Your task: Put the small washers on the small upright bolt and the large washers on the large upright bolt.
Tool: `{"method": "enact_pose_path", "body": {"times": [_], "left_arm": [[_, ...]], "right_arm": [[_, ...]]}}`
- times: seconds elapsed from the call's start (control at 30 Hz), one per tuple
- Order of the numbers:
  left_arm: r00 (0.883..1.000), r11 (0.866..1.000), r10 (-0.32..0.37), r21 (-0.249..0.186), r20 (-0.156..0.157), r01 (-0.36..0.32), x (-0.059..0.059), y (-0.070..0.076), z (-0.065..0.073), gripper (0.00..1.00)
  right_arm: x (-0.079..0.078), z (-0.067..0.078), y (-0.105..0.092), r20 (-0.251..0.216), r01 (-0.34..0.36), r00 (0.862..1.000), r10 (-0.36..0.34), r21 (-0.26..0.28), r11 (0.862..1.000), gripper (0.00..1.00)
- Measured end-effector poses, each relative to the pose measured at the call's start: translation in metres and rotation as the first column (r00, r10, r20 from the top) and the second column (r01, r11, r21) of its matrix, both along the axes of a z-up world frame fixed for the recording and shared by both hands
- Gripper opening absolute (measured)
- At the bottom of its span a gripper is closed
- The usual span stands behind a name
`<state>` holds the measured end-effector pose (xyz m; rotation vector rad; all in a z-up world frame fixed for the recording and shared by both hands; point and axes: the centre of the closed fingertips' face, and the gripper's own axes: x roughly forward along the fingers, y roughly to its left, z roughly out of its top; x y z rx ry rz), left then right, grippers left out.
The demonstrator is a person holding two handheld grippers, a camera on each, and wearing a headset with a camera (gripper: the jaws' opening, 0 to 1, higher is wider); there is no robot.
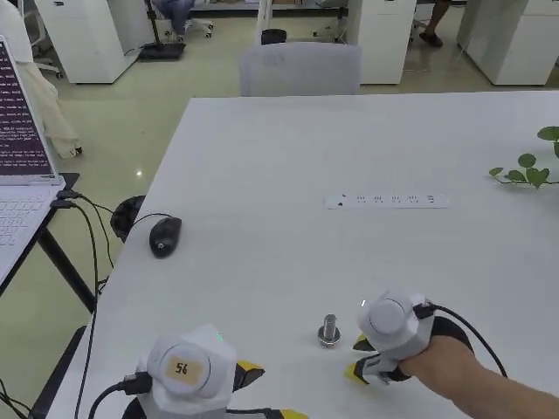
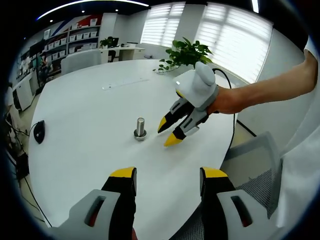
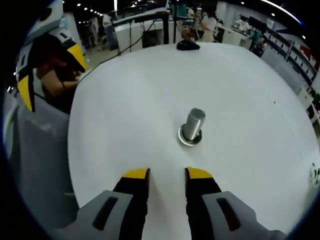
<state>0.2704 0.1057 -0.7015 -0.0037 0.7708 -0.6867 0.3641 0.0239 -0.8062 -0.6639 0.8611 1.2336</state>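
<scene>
Steel bolt (image 1: 329, 332), cylindrical and shiny, upright on smooth white table (image 1: 349, 148)

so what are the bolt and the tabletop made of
The bolt looks like bare steel or a similar metal: silvery grey, with a bright sheen along its shank. The tabletop looks like smooth white laminate or painted board, nearly matte.
</scene>
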Motion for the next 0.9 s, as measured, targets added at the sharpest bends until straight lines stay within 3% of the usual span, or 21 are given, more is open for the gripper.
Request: {"method": "enact_pose_path", "body": {"times": [0.2,0.47,0.63,0.67,0.7,0.73,0.8,0.9], "left_arm": [[1.0,1.0,-0.01,0.003,-0.003,0.01,-0.001,-0.002,-0.002,0.5],[1.0,1.0,-0.014,0.009,-0.006,0.014,-0.001,0.0,-0.003,0.5],[1.0,1.0,-0.011,0.012,-0.007,0.011,0.0,0.003,-0.003,0.5],[1.0,1.0,-0.01,0.014,-0.007,0.01,0.0,0.004,-0.003,0.5],[1.0,1.0,-0.01,0.014,-0.007,0.01,0.0,0.005,-0.004,0.5],[1.0,1.0,-0.009,0.014,-0.008,0.009,0.0,0.005,-0.004,0.5],[1.0,1.0,-0.01,0.016,-0.01,0.011,0.0,0.006,-0.005,0.5],[1.0,1.0,-0.01,0.018,-0.01,0.01,0.0,0.007,-0.005,0.5]], "right_arm": [[-0.021,0.002,-0.03,-0.024,0.086,0.996,-0.085,0.043,0.995,0.3],[-0.044,0.0,-0.081,-0.055,0.207,0.977,-0.204,0.07,0.976,0.34],[-0.044,0.009,-0.109,-0.062,0.323,0.946,-0.318,0.13,0.937,0.39],[-0.043,0.011,-0.115,-0.07,0.355,0.935,-0.349,0.148,0.923,0.4],[-0.042,0.011,-0.117,-0.074,0.368,0.93,-0.36,0.154,0.917,0.41],[-0.04,0.014,-0.123,-0.084,0.403,0.915,-0.395,0.174,0.898,0.42],[-0.036,0.021,-0.129,-0.088,0.44,0.898,-0.431,0.221,0.871,0.46],[-0.033,0.026,-0.142,-0.089,0.476,0.879,-0.468,0.238,0.847,0.53]]}}
